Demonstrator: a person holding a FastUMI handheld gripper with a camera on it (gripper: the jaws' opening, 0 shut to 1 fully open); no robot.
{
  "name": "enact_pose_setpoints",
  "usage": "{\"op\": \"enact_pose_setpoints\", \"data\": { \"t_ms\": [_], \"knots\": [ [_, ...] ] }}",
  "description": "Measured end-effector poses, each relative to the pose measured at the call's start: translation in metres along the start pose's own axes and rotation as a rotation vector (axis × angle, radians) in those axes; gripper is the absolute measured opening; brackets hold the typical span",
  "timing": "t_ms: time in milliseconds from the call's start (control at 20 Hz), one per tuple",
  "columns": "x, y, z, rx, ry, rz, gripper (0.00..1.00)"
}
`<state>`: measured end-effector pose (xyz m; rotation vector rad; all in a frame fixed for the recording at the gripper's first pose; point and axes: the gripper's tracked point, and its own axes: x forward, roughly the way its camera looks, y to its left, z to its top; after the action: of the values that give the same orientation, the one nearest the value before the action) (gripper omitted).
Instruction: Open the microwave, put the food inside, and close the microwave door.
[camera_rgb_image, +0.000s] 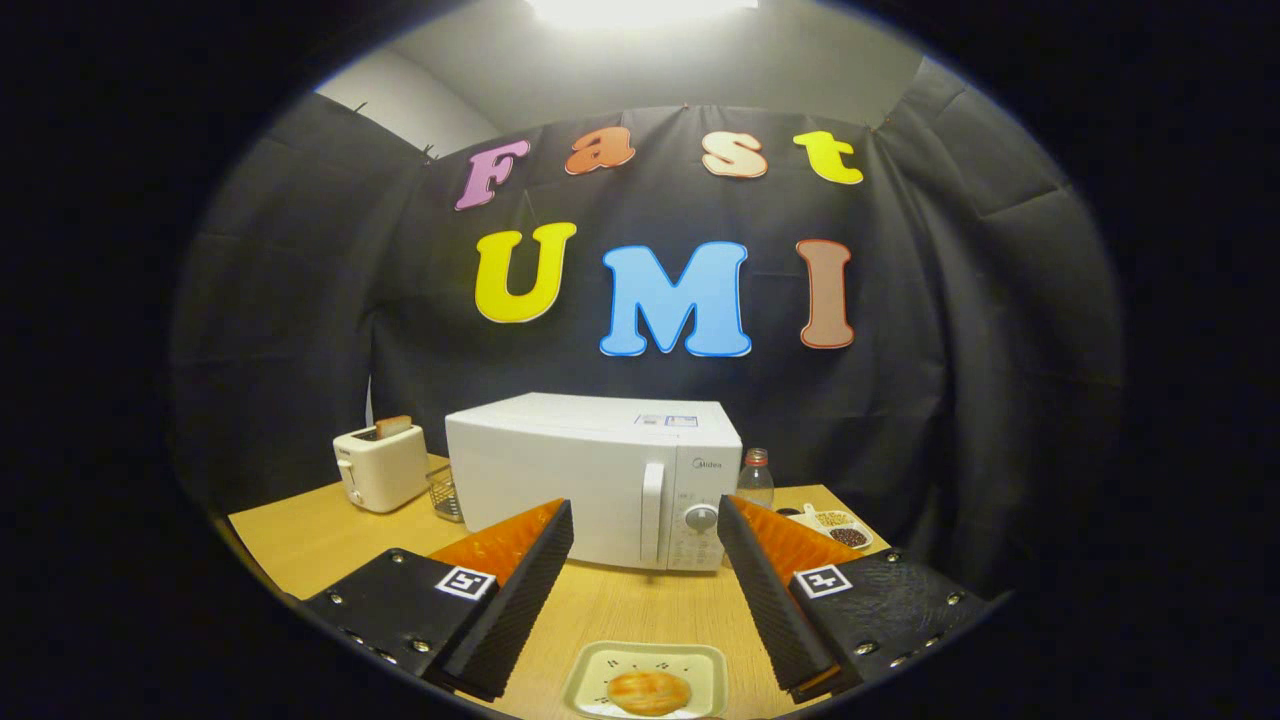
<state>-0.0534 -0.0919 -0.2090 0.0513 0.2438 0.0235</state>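
A white microwave (590, 480) stands on the wooden table (300, 540) beyond my fingers, its door shut and its vertical handle (652, 512) beside the control panel with a round knob (701, 517). Close below me, between the fingers, a pale square plate (600, 668) carries a round golden bun (649, 692). My gripper (645, 520) is open, fingers spread wide above the table, touching nothing, with the microwave's front showing in the gap between them.
A white toaster (380, 467) with a slice of toast stands left of the microwave, a small wire rack (445, 495) beside it. Right of the microwave are a bottle (756, 478) and a small dish of snacks (838, 528).
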Motion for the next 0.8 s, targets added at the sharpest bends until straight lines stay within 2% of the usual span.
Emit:
{"op": "enact_pose_setpoints", "data": {
  "t_ms": [100,350,650,800],
  "knots": [
    [0.003,-0.006,-0.008,-0.013,-0.007,-0.015,0.93],
    [0.033,0.003,-0.041,-0.019,0.034,0.025,0.92],
    [0.092,0.008,-0.063,-0.046,0.059,0.002,0.91],
    [0.125,0.01,-0.073,-0.007,0.082,0.005,0.91]
  ]
}}
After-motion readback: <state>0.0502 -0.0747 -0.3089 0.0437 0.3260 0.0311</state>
